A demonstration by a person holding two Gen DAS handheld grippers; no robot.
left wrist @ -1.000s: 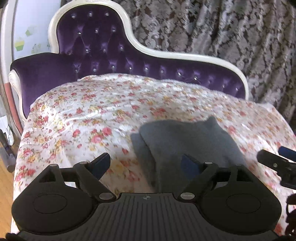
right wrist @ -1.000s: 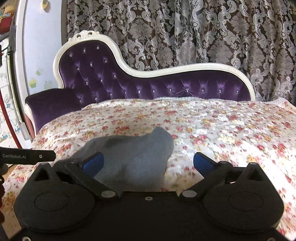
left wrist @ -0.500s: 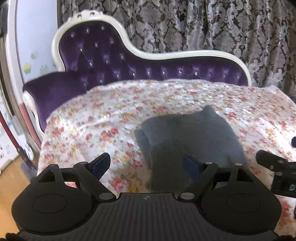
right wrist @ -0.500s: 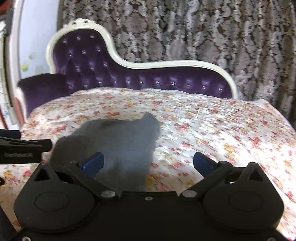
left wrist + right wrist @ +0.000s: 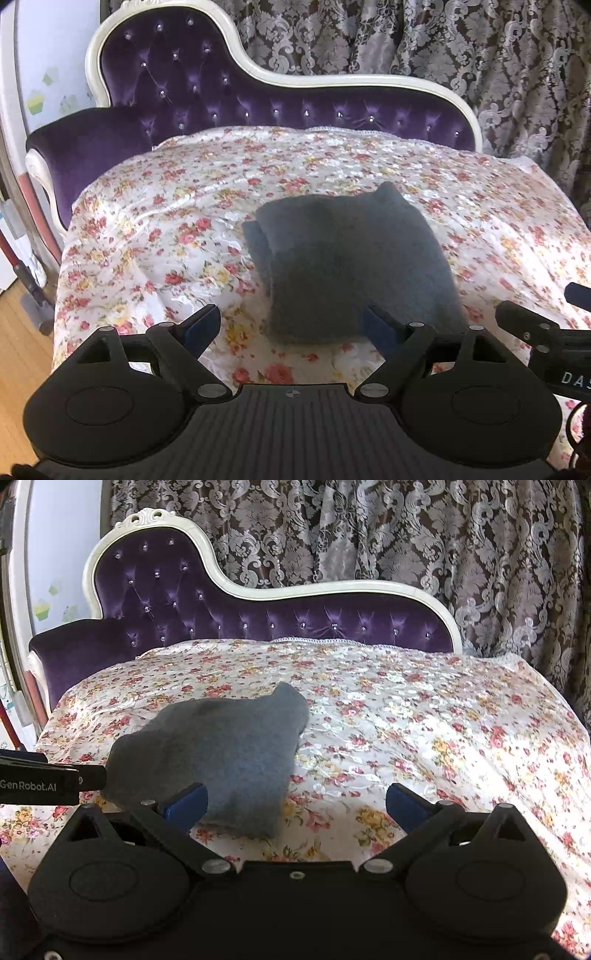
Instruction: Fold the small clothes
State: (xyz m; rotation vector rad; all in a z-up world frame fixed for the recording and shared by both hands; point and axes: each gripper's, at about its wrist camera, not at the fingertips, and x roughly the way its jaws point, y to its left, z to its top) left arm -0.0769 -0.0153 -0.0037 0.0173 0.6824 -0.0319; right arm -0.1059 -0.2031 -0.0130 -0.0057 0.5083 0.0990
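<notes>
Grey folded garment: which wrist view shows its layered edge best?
The left wrist view: the grey folded garment lies centred, with a lower layer peeking out along its left side. In the right wrist view the garment sits left of centre, its near corner hidden behind a finger, the layers not distinguishable.

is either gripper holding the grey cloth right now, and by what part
Nothing is held. The left gripper and right gripper both stand open and empty, and the folded grey garment lies free on the floral sheet.
</notes>
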